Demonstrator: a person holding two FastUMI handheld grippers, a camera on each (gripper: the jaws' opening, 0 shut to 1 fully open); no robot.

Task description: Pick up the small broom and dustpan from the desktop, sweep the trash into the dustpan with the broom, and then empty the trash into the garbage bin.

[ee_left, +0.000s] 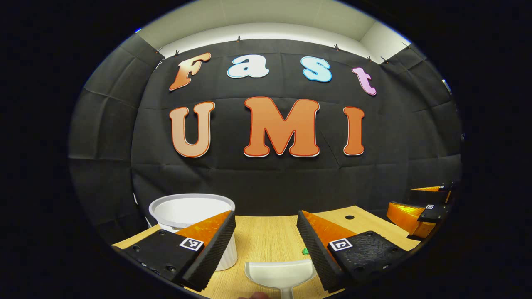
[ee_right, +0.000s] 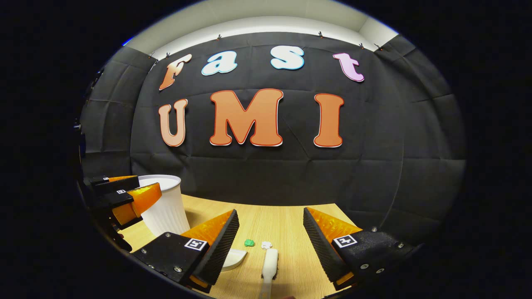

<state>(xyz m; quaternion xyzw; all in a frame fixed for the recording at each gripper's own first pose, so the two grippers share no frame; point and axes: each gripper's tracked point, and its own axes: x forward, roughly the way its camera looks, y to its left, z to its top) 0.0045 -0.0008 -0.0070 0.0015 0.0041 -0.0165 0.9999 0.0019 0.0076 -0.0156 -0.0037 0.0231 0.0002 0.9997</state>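
Left gripper is hanging with fingers spread wide, gripping nothing; the white dustpan is lying flat on the desk just below and between them, handle toward the near edge. Right gripper is likewise standing open and empty over the small broom. Green scrap and white scrap are sitting just beyond the broom's far end. Ribbed white garbage bin is standing toward the far left corner. Advice: each gripper should be dropping straight onto its handle, fingers straddling it, without nudging the scraps.
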